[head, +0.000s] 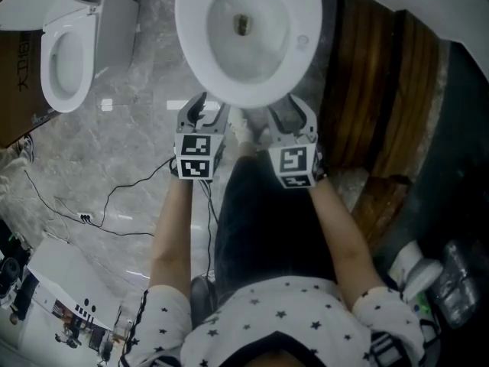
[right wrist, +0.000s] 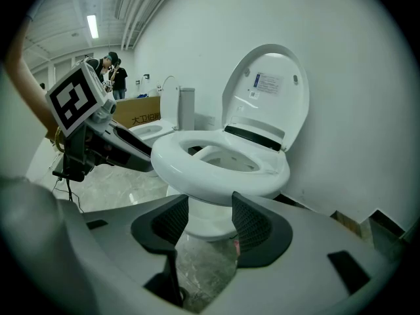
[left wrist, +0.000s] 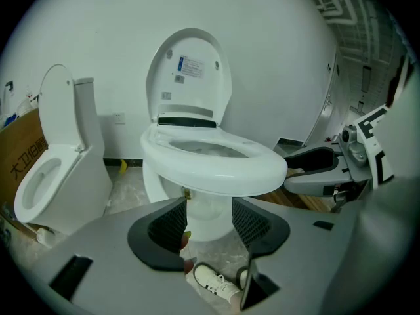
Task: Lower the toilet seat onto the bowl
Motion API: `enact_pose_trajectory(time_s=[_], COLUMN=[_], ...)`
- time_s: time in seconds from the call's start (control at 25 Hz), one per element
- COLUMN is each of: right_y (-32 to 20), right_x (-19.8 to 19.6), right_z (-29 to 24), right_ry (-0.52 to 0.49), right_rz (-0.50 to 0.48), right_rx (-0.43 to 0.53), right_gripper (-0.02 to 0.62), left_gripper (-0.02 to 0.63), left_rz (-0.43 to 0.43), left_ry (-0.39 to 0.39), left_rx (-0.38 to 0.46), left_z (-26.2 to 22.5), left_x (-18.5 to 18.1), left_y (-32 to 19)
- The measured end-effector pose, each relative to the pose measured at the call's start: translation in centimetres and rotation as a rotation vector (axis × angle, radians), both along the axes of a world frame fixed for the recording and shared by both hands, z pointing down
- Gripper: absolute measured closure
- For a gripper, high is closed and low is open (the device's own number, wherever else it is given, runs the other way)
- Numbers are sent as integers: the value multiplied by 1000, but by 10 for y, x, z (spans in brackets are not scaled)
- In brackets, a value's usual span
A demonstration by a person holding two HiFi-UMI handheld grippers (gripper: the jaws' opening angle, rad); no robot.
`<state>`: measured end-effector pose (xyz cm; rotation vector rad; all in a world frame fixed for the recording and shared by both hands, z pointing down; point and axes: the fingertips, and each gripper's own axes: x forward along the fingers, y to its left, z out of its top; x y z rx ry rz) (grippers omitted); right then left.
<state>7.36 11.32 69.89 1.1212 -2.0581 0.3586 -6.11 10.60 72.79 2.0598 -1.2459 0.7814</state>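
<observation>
Toilet seat (left wrist: pixel 220 173) down on bowl (left wrist: pixel 209 205), just beyond left claw (left wrist: pixel 209 223), right claw (right wrist: pixel 209 223); both wide, empty.

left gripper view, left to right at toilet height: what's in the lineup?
box → second toilet → toilet seat → right tongs

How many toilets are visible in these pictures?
2. The near toilet stands straight ahead; the second toilet stands to its left. Others may be hidden outside the views.
</observation>
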Motion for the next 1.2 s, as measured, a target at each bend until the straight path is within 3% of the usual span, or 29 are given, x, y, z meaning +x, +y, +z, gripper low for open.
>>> enact_pose_trajectory(time_s=[1.2], right_y=[8], right_x=[0], right_z=[46], right_ry=[28], right_rz=[-14], right_rx=[-57], right_gripper=[388], left_gripper=[387], left_rz=[-8], left_ry=[-24], left_rx=[-81], left_z=[52], left_x=[2], left_y=[14])
